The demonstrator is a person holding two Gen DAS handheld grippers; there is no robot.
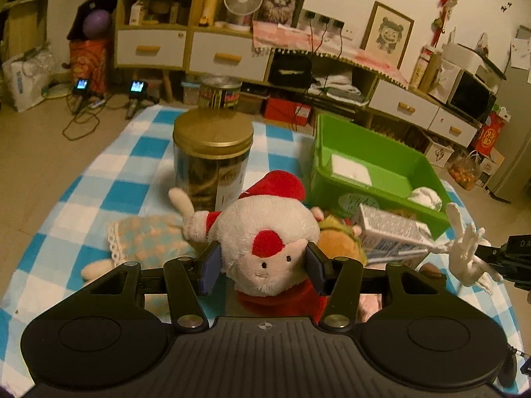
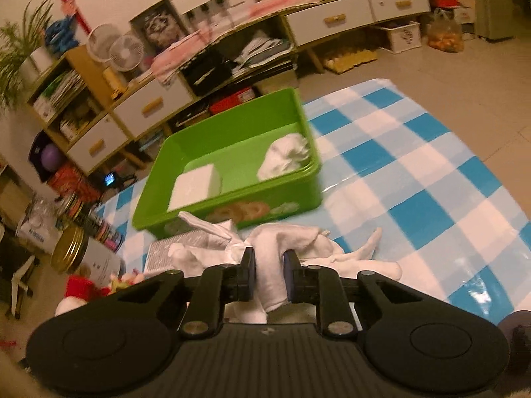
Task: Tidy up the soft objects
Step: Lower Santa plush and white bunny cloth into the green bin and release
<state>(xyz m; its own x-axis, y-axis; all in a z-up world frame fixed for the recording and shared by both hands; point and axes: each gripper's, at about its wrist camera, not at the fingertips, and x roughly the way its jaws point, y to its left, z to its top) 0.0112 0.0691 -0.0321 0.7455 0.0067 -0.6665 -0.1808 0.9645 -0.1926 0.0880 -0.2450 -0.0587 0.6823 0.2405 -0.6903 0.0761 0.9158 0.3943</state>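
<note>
L tool (image 1: 264, 267) is set fairly wide, both pads pressed into the head of a Santa plush (image 1: 265, 252), which fills the gap betw. the fingers; red body hangs below, one white arm sticks up to the left. R tool (image 2: 268, 273) is narrowed on a bunched white glove (image 2: 270, 265), cloth pinched betw. the pads, glove fingers splayed out fwd and to the right over the checked counter (image 2: 415, 172).

Just behind the Santa: an orange-ish plush (image 1: 338, 242) w/ green trim, partly hidden. To its left lies a patterned cloth (image 1: 149, 235) w/ lace edge, flat on the counter. To its right a grey-white carton (image 1: 391, 232), touching the plush pile.

Further back, a clear jar w/ gold lid (image 1: 212, 156) stands upright, left of centre. Beside it on the right, a green bin (image 2: 232, 172) holding a white folded square (image 2: 195, 187) at one end and a crumpled white sock or glove (image 2: 285, 159) at the other; can't tell which.
</note>
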